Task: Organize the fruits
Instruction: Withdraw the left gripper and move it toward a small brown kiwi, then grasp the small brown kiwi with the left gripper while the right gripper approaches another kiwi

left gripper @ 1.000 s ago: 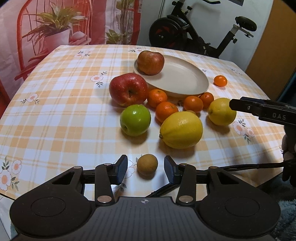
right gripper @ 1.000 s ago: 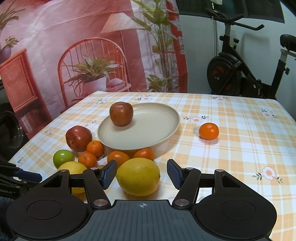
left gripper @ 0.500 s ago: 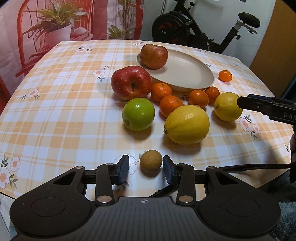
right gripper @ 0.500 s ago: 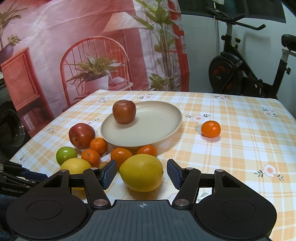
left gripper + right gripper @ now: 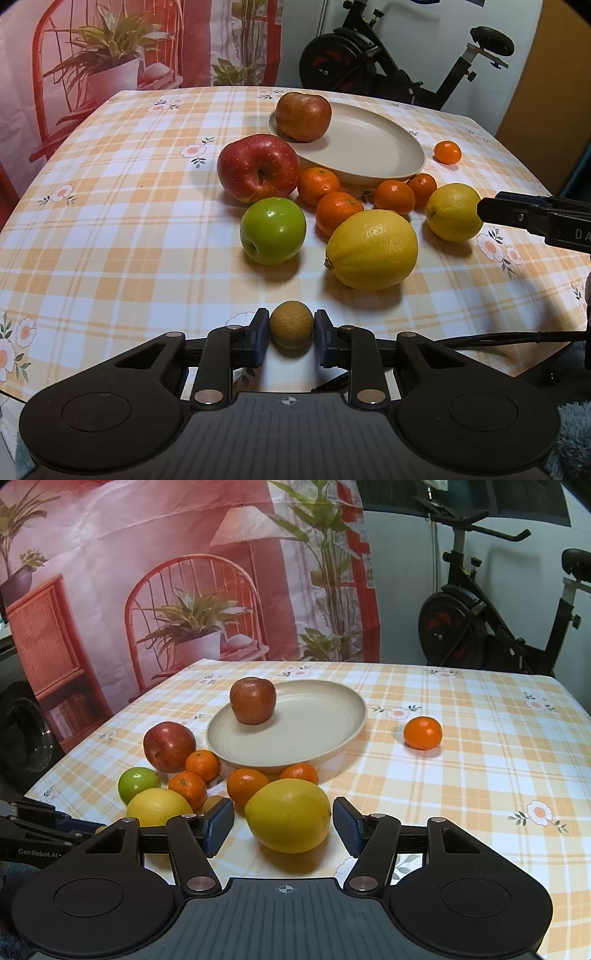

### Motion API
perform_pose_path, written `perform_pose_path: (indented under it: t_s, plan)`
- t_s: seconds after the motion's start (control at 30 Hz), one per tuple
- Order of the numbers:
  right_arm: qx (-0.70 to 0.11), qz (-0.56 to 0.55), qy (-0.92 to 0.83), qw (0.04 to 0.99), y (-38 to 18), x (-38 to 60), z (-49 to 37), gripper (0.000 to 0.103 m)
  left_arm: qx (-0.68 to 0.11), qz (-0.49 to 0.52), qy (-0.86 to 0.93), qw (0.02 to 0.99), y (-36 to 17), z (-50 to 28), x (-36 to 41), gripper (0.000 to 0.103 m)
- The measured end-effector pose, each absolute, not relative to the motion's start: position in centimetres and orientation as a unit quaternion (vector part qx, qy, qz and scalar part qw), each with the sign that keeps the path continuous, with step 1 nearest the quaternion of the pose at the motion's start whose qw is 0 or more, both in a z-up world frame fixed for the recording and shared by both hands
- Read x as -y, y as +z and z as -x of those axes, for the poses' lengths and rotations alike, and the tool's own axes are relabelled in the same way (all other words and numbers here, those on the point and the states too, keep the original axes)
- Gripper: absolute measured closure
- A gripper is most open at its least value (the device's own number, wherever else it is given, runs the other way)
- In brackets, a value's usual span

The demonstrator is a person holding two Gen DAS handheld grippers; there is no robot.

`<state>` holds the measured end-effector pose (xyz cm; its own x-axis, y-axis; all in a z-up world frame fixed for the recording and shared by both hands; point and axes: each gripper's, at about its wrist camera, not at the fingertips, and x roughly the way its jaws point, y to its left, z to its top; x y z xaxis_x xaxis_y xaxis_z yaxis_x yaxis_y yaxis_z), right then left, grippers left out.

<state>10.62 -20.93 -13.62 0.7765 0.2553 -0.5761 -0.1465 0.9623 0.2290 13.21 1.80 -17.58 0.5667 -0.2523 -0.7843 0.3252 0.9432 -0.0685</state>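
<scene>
My left gripper (image 5: 291,334) is shut on a small brown round fruit (image 5: 291,324) near the table's front edge. Ahead lie a large lemon (image 5: 372,249), a green apple (image 5: 273,230), a red apple (image 5: 258,168), several mandarins (image 5: 338,212) and a smaller lemon (image 5: 454,212). A beige plate (image 5: 373,147) holds a dull red apple (image 5: 303,116). My right gripper (image 5: 283,821) is open, its fingers either side of the smaller lemon (image 5: 288,815), not touching it. The plate (image 5: 306,738) lies beyond.
A lone mandarin (image 5: 422,733) lies right of the plate. The table has a checked orange cloth (image 5: 129,221). An exercise bike (image 5: 498,627) stands behind the table on the right. The right gripper's finger (image 5: 535,218) shows at the left wrist view's right edge.
My left gripper moved forward around the small brown fruit and closed on it. My right gripper edged forward toward the smaller lemon and stayed open.
</scene>
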Motion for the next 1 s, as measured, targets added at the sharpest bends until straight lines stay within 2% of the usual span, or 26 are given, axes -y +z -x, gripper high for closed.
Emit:
perform_pose_path:
  t_s: [0.5,0.7,1.0]
  plan:
    - [-0.325,-0.054,0.153,0.932,-12.0,18.9,-12.0,0.074,-0.383,-0.018,-0.158,0.910,-15.8,-12.4,-3.0,0.075]
    - [-0.346,-0.023,0.177,0.921,-12.1,16.7,-14.1,0.089,-0.366,-0.003,-0.150,0.918,-15.4,-12.5,-3.7,0.075]
    - [-0.380,0.016,0.188,0.905,-12.9,14.2,-16.3,0.090,-0.352,0.021,-0.149,0.924,-15.4,-12.4,-4.9,0.075]
